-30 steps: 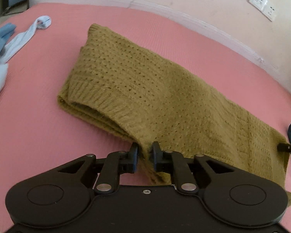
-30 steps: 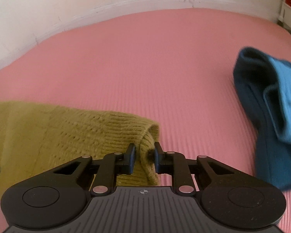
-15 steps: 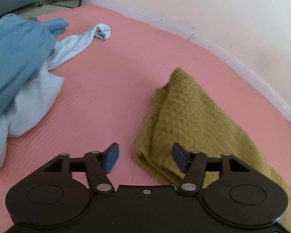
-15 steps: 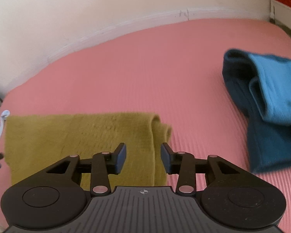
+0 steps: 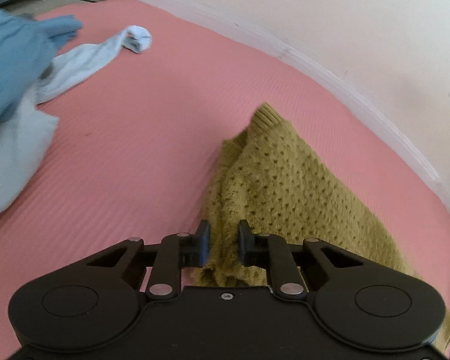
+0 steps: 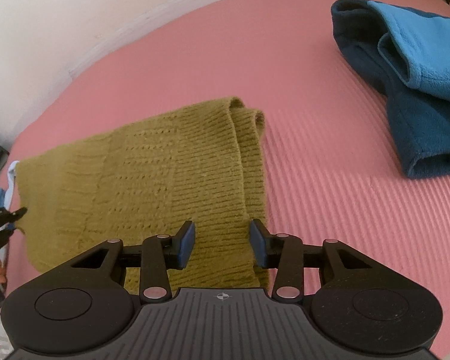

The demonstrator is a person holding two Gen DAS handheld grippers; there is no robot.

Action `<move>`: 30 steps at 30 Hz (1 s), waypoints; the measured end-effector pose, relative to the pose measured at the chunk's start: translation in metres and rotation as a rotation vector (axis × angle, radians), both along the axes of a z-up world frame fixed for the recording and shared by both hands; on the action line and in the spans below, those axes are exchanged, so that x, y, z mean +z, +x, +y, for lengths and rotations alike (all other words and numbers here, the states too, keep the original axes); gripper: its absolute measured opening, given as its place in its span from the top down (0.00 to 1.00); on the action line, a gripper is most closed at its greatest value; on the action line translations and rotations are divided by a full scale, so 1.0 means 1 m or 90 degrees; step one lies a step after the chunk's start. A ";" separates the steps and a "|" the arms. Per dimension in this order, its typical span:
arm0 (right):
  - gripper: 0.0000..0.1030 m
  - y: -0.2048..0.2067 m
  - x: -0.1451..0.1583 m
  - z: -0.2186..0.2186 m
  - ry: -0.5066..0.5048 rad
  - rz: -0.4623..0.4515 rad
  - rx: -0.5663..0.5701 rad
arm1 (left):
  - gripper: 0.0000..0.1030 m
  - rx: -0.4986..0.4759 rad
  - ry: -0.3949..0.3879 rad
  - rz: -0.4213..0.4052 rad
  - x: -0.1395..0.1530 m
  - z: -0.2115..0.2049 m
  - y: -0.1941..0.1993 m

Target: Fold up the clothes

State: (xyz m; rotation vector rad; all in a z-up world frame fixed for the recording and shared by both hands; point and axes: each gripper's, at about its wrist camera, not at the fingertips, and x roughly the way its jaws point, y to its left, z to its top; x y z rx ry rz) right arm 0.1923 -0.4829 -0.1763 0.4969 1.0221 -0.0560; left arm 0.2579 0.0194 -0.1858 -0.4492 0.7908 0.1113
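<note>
Between the left tongs: an end edge of the olive knitted sweater (image 5: pixel 285 186); the left tongs (image 5: pixel 222 244) stand narrowly apart, both pads touching the bunched edge, though a firm grip I cannot confirm.
Right tongs: the right tongs (image 6: pixel 222 244) gape wide above the ribbed end, holding nothing.
Long axis: the sweater runs from one tongs to the other, along the near edge of the pink mat (image 6: pixel 330 180).
Nearer tongs: each is at its own end.
Look: folded in layers, flat, thick, soft.
Neighbours: blue fleece (image 6: pixel 405 75) well apart toward the right edge; pale clothes (image 5: pixel 21 96) toward the left edge.

Left tool (image 5: pixel 222 244) nearly closed — right tool (image 6: pixel 222 244) spread wide.
</note>
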 end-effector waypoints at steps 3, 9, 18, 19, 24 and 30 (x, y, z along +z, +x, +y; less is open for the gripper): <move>0.66 0.002 -0.002 0.000 -0.007 0.003 -0.004 | 0.85 0.030 0.018 -0.007 0.008 0.005 -0.018; 0.64 0.014 -0.008 0.000 -0.007 0.002 -0.010 | 0.85 0.063 0.054 0.004 0.015 0.021 -0.057; 0.65 0.022 -0.001 0.008 -0.009 -0.043 -0.014 | 0.85 -0.055 0.201 -0.155 0.101 -0.049 -0.083; 0.65 0.019 0.002 0.007 -0.011 -0.052 -0.012 | 0.85 -0.077 0.207 -0.177 0.111 -0.064 -0.085; 0.65 0.004 0.017 -0.003 -0.018 -0.090 -0.015 | 0.85 -0.209 0.206 -0.255 0.145 -0.145 -0.097; 0.65 -0.019 0.028 -0.033 -0.014 -0.114 -0.061 | 0.85 -0.363 0.209 -0.262 0.133 -0.241 -0.114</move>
